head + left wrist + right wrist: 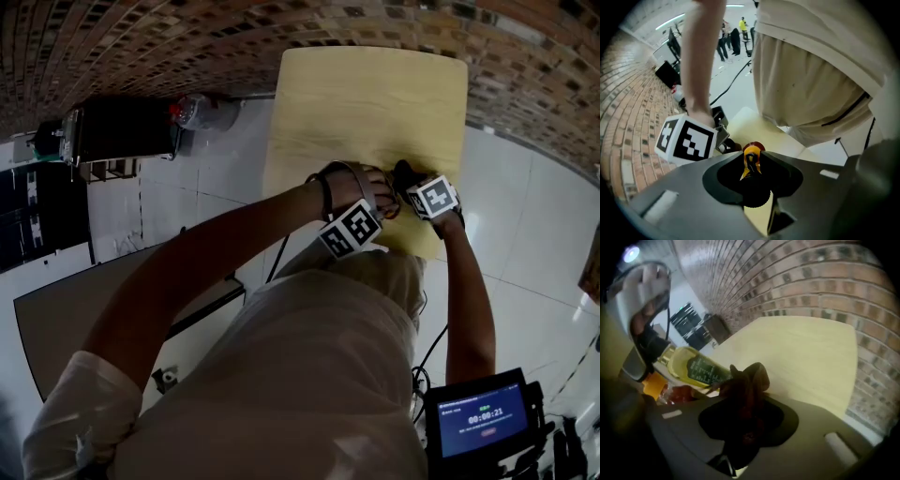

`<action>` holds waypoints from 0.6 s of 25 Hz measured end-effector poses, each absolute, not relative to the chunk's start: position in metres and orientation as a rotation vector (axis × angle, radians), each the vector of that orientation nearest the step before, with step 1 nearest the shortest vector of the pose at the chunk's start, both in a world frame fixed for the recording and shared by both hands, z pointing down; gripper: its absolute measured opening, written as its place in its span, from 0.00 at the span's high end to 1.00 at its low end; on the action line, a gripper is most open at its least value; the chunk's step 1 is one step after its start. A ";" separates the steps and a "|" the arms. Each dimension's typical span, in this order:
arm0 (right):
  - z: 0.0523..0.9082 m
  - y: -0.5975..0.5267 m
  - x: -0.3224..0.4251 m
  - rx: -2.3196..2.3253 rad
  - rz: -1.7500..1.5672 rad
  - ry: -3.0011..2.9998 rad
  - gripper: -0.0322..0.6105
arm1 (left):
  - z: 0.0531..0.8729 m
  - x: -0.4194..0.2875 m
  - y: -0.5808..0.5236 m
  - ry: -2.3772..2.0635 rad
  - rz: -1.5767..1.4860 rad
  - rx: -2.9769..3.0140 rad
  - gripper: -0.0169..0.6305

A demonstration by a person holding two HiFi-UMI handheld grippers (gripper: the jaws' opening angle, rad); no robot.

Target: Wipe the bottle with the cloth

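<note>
Left tool [751,161]: jaws closed on the oil bottle [693,366], gripping its orange-and-red end; tool points steeply down. The bottle is off the table [801,357], tilted, over the table's near edge; yellow contents and green label face the right tool.

Right tool [746,401]: jaws closed on a bunched dark brown cloth [747,380]. The cloth's tip touches the bottle's labelled side.

Head view: both tools close together at the table's near edge.
</note>
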State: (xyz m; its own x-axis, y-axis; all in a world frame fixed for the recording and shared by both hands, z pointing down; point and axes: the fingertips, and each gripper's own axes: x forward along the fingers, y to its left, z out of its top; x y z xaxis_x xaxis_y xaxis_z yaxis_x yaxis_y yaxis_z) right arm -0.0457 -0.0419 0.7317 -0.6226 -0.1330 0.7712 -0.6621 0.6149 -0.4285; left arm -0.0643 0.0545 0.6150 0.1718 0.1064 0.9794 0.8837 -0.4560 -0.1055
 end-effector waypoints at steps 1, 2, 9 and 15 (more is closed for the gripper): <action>0.727 -0.047 -0.035 0.730 1.000 -2.128 0.80 | 0.614 -0.062 0.051 -0.897 -1.396 -1.778 0.78; 0.722 -0.049 -0.024 0.816 1.053 -2.129 0.80 | 0.613 -0.059 0.047 -0.836 -1.444 -1.840 0.78; 0.706 -0.025 0.011 1.014 1.208 -2.138 0.80 | 0.608 -0.038 -0.001 -0.292 -1.732 -2.251 0.78; 0.707 -0.011 0.013 1.094 1.260 -2.119 0.80 | 0.603 -0.038 -0.046 0.230 -1.897 -2.513 0.78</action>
State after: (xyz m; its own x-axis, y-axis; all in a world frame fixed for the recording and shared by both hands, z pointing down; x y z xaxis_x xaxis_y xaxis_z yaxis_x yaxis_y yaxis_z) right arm 0.0133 -0.0109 0.7070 -0.5899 -0.4052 0.6985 -0.8072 0.2718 -0.5240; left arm -0.0377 -0.0459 0.6029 0.2673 -0.1072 0.9576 -0.1251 -0.9892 -0.0759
